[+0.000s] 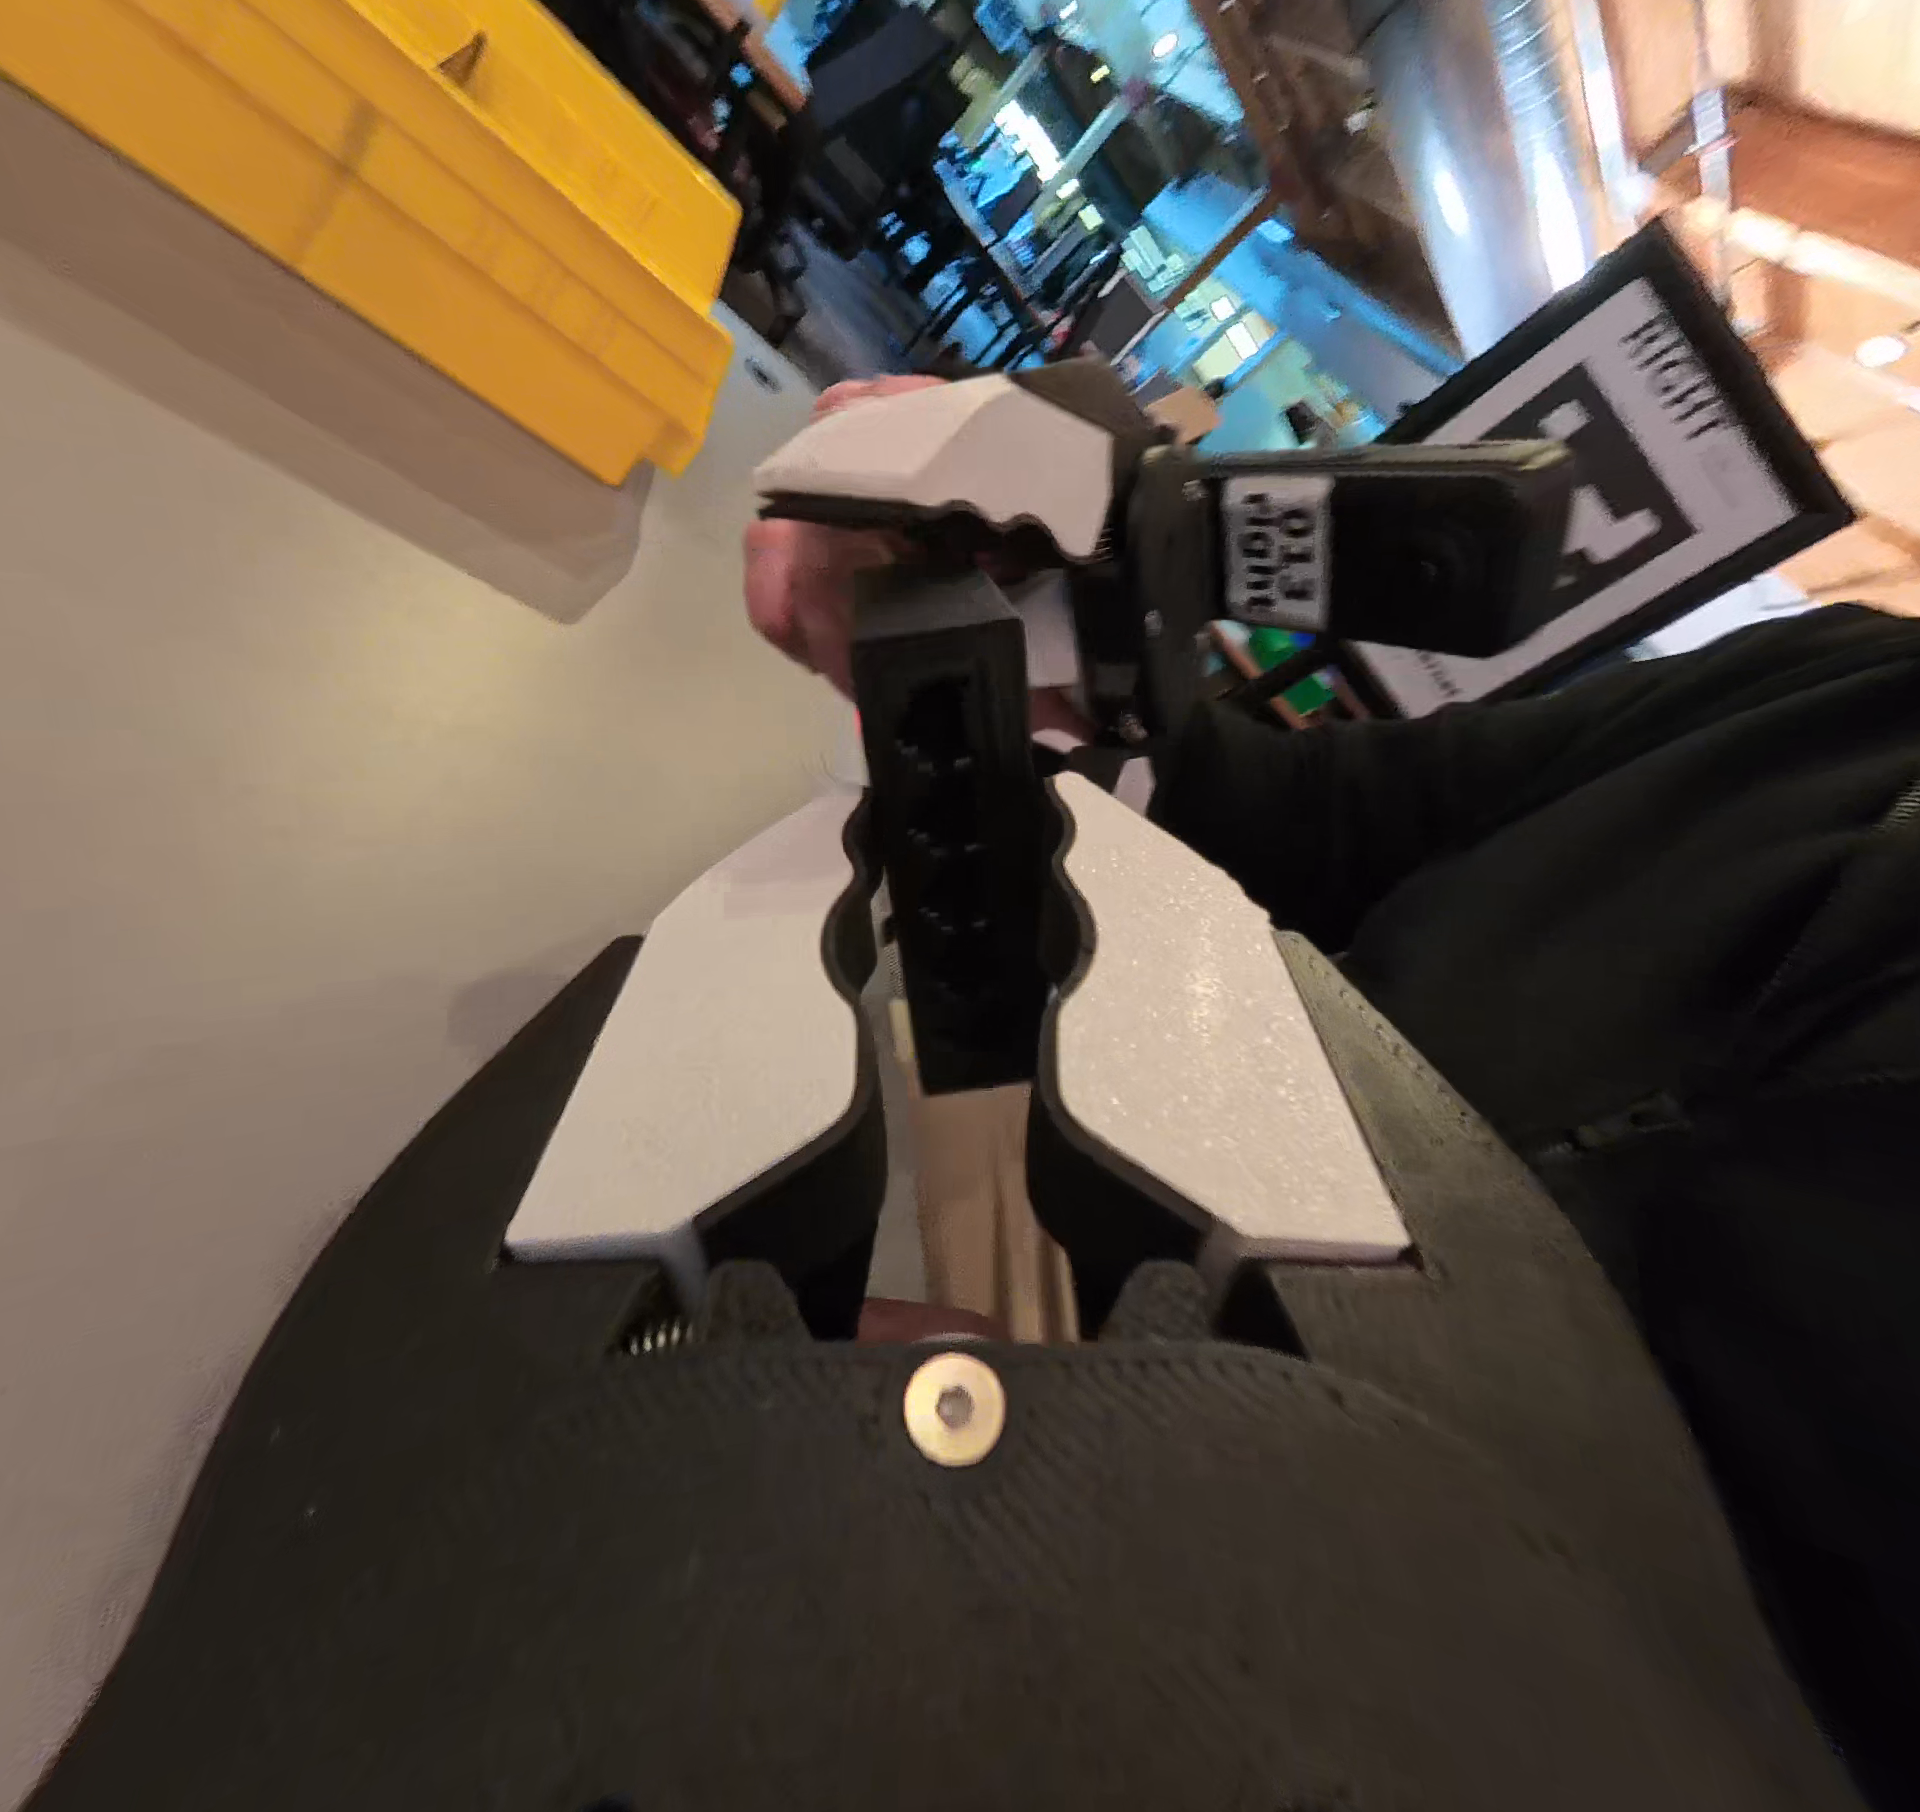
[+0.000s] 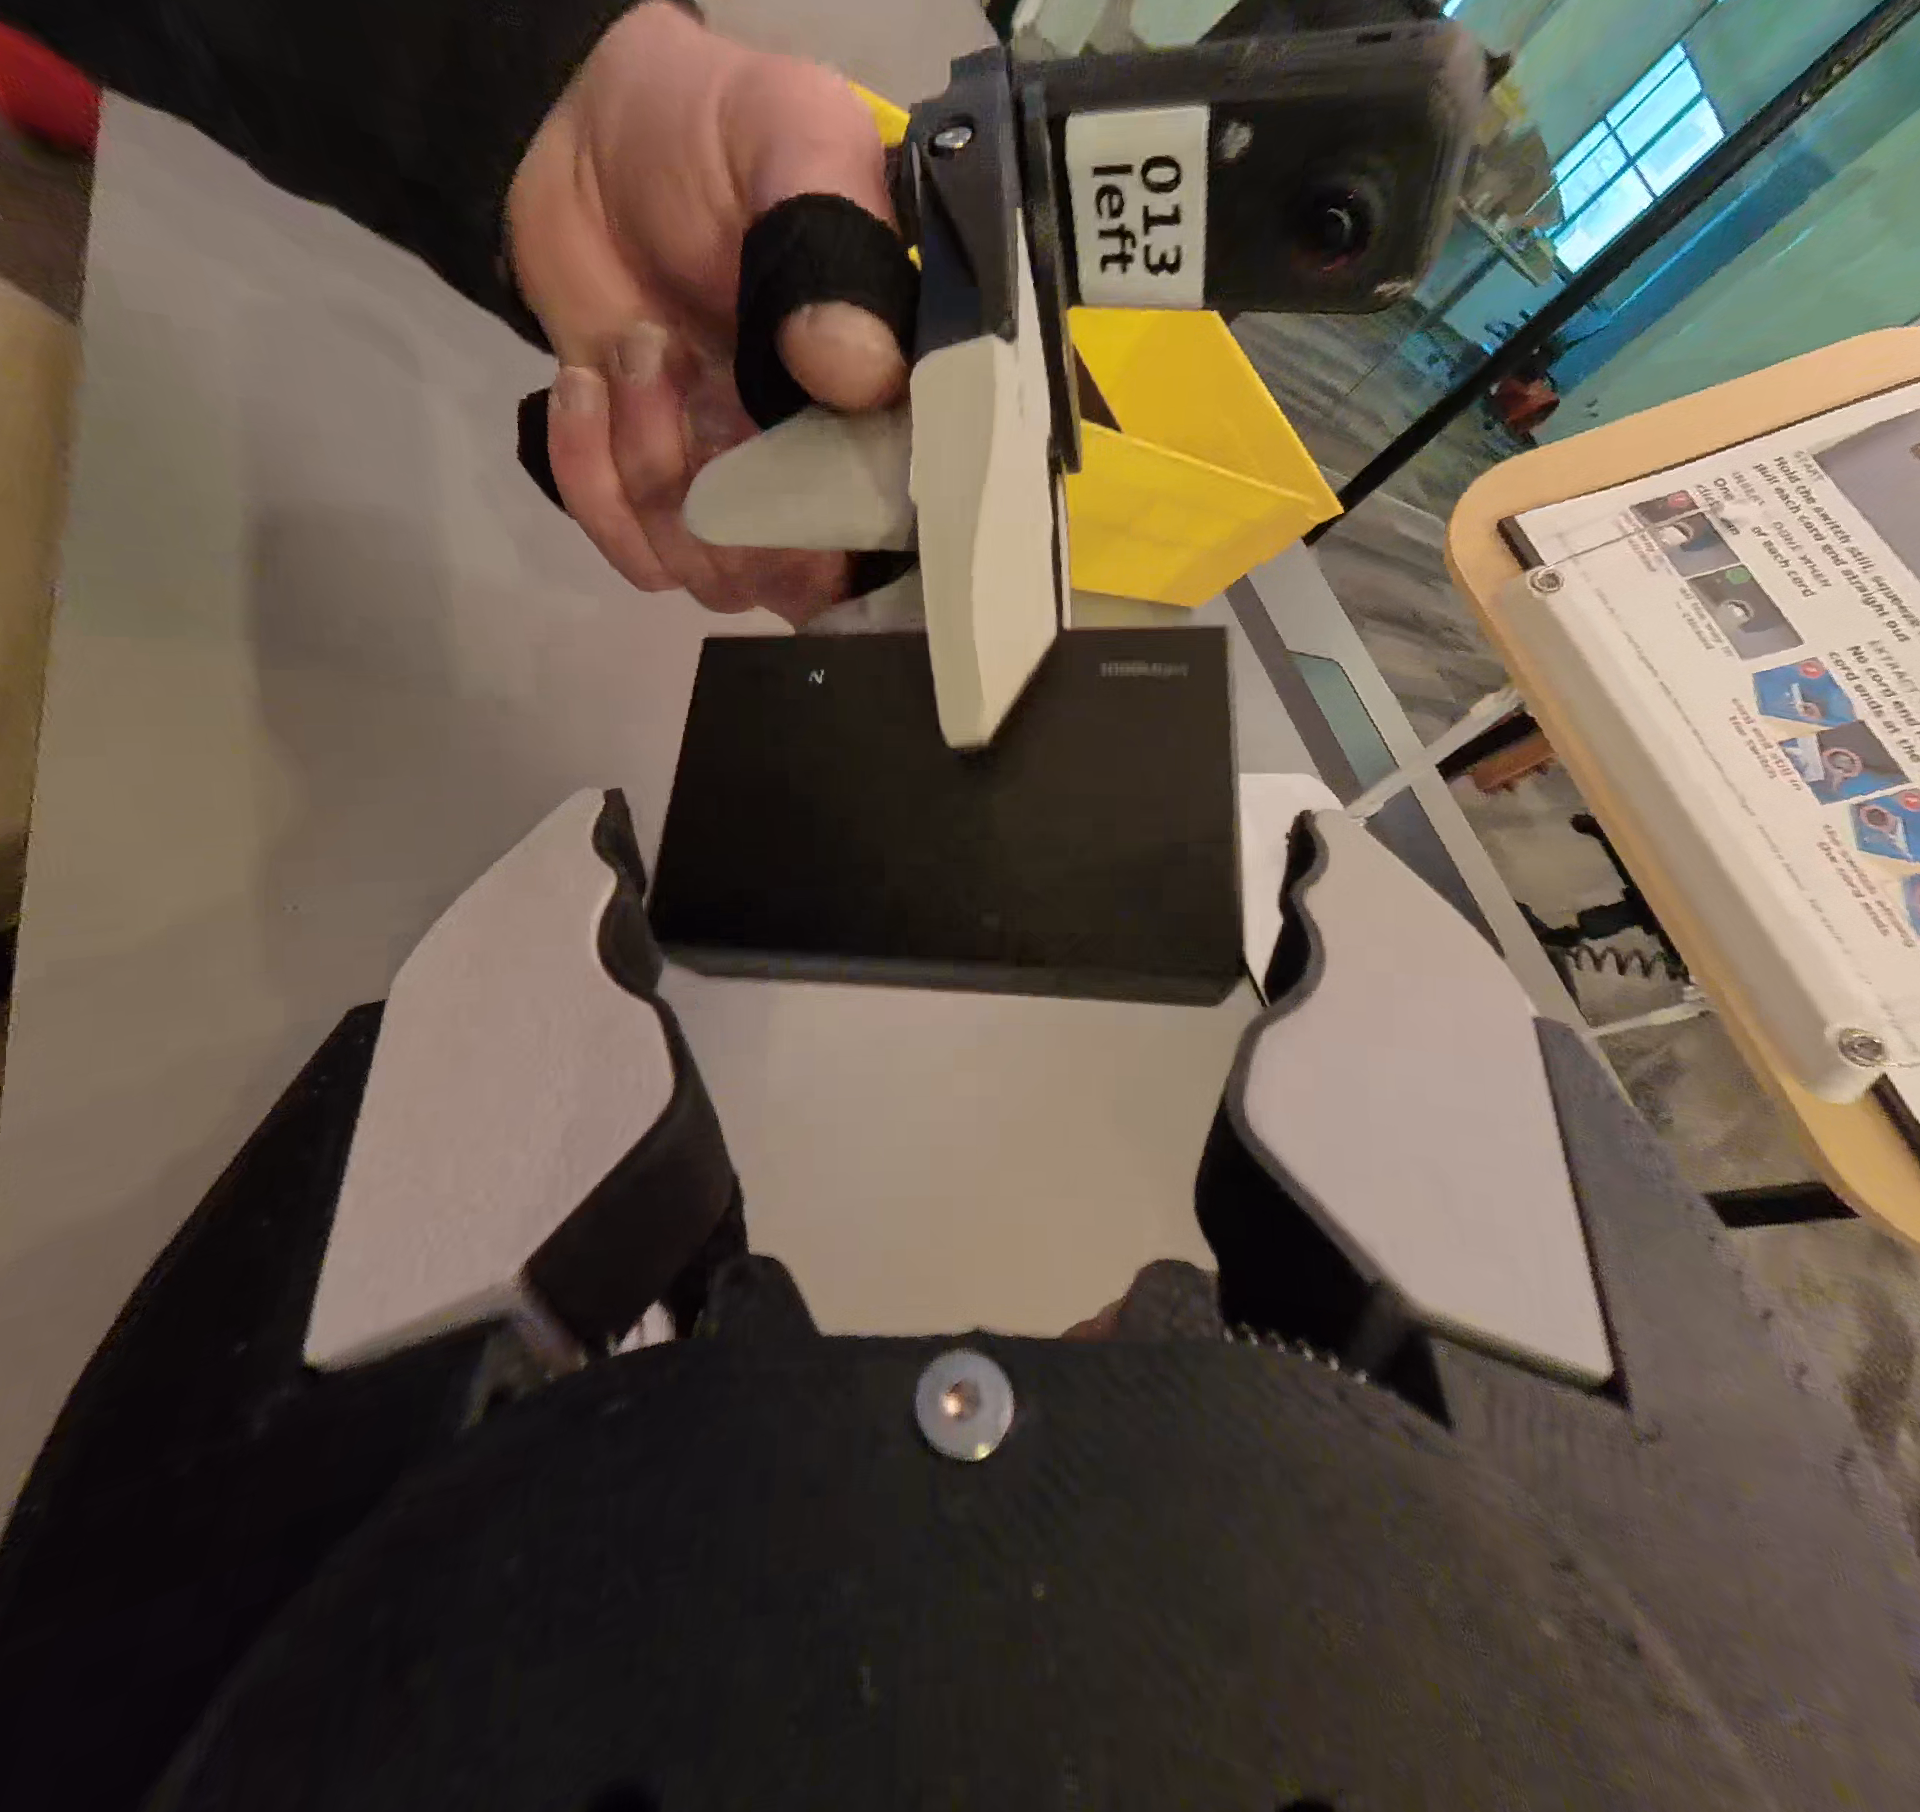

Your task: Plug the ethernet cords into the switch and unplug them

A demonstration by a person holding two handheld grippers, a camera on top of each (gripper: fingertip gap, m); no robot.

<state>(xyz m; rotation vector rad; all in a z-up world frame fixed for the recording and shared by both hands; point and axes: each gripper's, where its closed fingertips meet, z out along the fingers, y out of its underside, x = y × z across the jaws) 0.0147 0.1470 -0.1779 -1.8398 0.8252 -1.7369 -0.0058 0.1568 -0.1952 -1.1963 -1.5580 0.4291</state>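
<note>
The black switch (image 1: 945, 723) is held off the white table (image 1: 260, 931), its row of ports facing the left wrist camera. My left gripper (image 1: 961, 827) is shut on it across its thin sides. In the right wrist view the switch (image 2: 935, 827) shows its flat top. The left gripper (image 2: 971, 723) pinches its far edge, one finger lying on top. My right gripper (image 2: 956, 827) is open, its jaws wide on either side of the switch's near edge. One of its fingers (image 1: 914, 453) shows just past the switch's end. A thin white cord (image 2: 1392, 791) lies beyond the right finger.
A yellow bin (image 1: 364, 152) stands on the table behind the switch and also shows in the right wrist view (image 2: 1174, 474). A wooden stand with an instruction sheet (image 2: 1714, 723) is at the right. A black-framed marker board (image 1: 1621, 474) is behind the right gripper. My left and right fingertips are right by each other.
</note>
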